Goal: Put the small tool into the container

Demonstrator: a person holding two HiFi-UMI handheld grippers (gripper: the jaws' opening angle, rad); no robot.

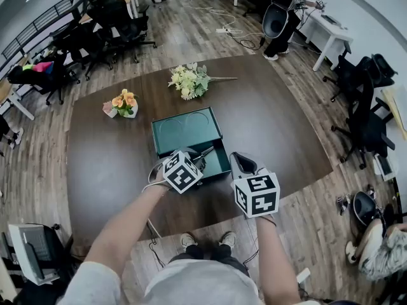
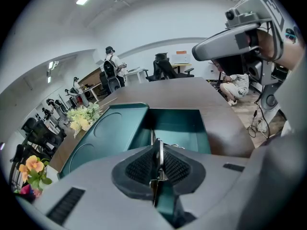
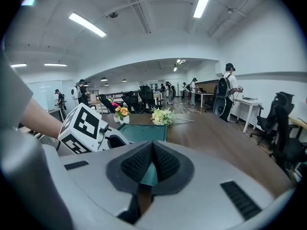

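Table (image 1: 95, 170) is carrying the open container (image 2: 177, 123), lying just ahead of and below the left gripper (image 2: 158, 147), whose narrow jaws are pinching the tool (image 2: 159, 163) lengthwise.

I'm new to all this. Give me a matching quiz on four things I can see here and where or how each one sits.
Things:
1 small tool
2 white-yellow bouquet
3 orange flowers
4 green container

Places or states:
A lying on the table beyond the container
B between the left gripper's jaws
C standing left of the bouquet in the head view
D open, lid laid back flat

Pairs: 1-B, 2-A, 3-C, 4-D
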